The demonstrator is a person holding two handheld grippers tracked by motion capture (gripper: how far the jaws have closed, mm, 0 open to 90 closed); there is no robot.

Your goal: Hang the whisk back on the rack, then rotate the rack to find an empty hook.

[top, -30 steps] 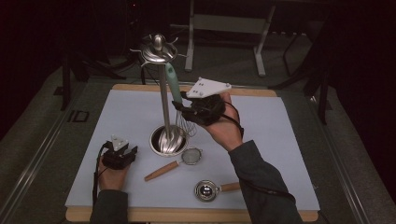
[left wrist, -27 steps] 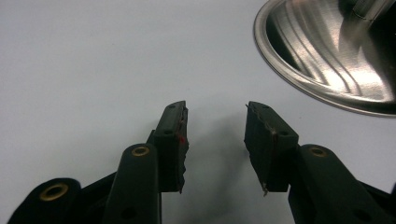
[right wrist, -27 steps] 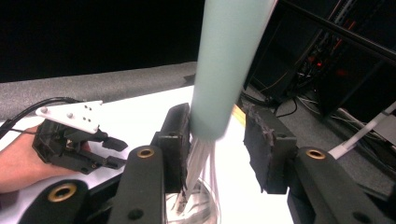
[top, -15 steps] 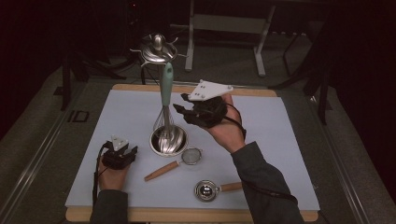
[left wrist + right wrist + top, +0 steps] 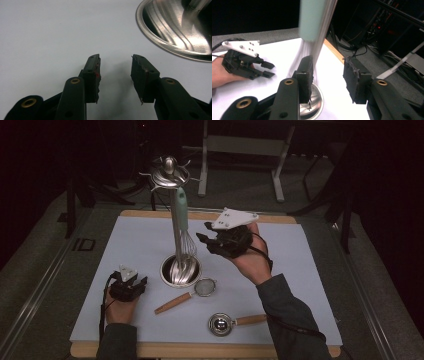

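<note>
A steel utensil stand (image 5: 170,175) rises from a round steel base (image 5: 180,270) in the middle of the white mat. A whisk with a mint-green handle (image 5: 181,210) hangs from its top, wires down beside the pole. My right gripper (image 5: 201,236) is held in the air just right of the whisk wires, open, with nothing pressed between its pads. In the right gripper view (image 5: 328,72) the whisk handle (image 5: 312,20) and blurred wires hang just beyond the left jaw. My left gripper (image 5: 127,285) rests open on the mat, left of the base, with nothing between its fingers (image 5: 115,67).
A small strainer with a wooden handle (image 5: 192,292) lies in front of the base. A steel scoop with a wooden handle (image 5: 222,323) lies nearer the table's front edge. The base's rim (image 5: 175,32) sits close to the left gripper. Dark floor and frames surround the table.
The whisk has come free of the right gripper and swung left toward the pole, then settled. The right gripper has drawn slightly to the right. The left gripper has not moved.
</note>
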